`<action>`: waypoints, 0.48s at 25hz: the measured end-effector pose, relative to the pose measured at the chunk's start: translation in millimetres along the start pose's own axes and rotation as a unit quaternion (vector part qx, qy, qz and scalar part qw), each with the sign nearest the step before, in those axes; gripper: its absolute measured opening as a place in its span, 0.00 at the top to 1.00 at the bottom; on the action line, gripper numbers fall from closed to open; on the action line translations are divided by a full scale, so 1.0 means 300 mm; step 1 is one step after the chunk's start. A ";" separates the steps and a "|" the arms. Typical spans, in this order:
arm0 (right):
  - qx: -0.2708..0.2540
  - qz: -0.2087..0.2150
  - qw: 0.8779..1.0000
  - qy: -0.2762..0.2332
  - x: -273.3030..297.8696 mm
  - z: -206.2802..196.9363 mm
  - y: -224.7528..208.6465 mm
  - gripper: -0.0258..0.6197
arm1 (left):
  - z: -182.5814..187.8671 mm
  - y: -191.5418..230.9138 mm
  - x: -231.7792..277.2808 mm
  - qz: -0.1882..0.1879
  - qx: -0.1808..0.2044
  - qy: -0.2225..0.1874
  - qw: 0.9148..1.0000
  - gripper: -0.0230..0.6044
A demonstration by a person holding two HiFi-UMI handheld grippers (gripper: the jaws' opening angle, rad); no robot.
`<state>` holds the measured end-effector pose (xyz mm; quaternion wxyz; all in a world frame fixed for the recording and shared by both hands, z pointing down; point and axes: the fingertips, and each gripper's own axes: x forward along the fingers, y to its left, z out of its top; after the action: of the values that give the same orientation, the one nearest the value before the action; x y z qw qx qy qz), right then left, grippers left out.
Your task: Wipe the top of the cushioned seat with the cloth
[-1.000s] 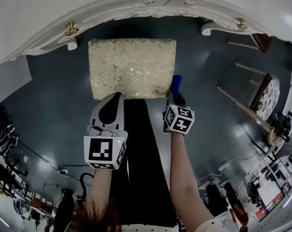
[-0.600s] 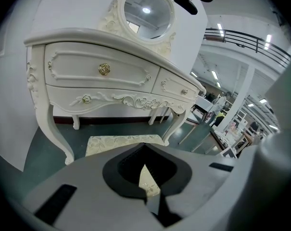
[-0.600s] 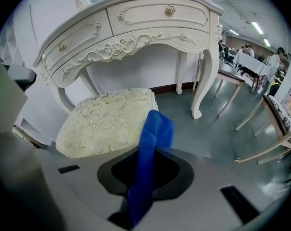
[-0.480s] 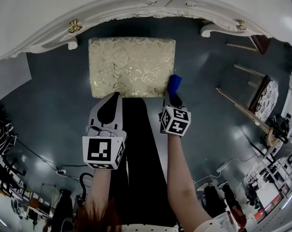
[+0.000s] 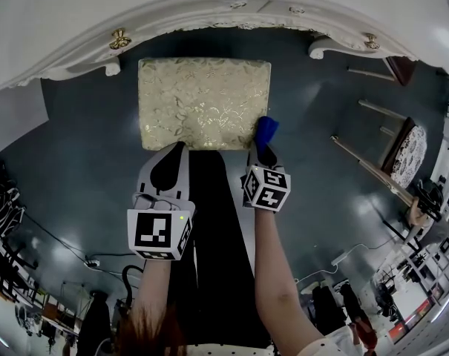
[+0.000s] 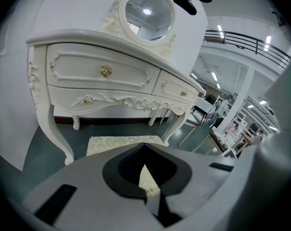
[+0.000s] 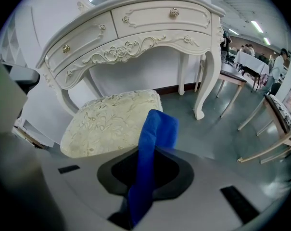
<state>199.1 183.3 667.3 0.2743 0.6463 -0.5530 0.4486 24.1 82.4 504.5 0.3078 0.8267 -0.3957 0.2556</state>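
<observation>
The cushioned seat (image 5: 203,102), cream with a gold leaf pattern, stands on the dark floor under the white dressing table; it also shows in the left gripper view (image 6: 123,142) and the right gripper view (image 7: 111,121). My right gripper (image 5: 260,150) hovers at the seat's near right corner, shut on a blue cloth (image 5: 266,130) that sticks up out of the jaws (image 7: 155,134). My left gripper (image 5: 176,148) is at the seat's near edge, left of the middle, shut with nothing in it (image 6: 145,148).
A white carved dressing table (image 5: 209,10) with gold knobs (image 5: 120,38) arches over the far side of the seat; its legs (image 7: 205,81) stand at both sides. Wooden chairs (image 5: 402,150) stand at the right. Cables (image 5: 68,247) lie on the floor at the lower left.
My right gripper with the blue cloth has drifted slightly left and back toward me. The left gripper and the seat have stayed put.
</observation>
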 end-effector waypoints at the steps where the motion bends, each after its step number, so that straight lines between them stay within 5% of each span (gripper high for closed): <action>1: 0.002 0.000 1.000 0.000 0.000 0.001 0.004 0.87 | 0.001 0.001 0.000 0.000 -0.001 0.000 1.000 0.97; 12: 0.002 0.006 1.000 -0.004 -0.004 0.011 0.065 0.87 | 0.009 0.019 -0.002 0.001 -0.005 -0.003 1.000 0.97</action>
<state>181.1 176.4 662.1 0.2677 0.6452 -0.5573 0.4489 19.7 78.1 504.0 0.3107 0.8255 -0.3987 0.2512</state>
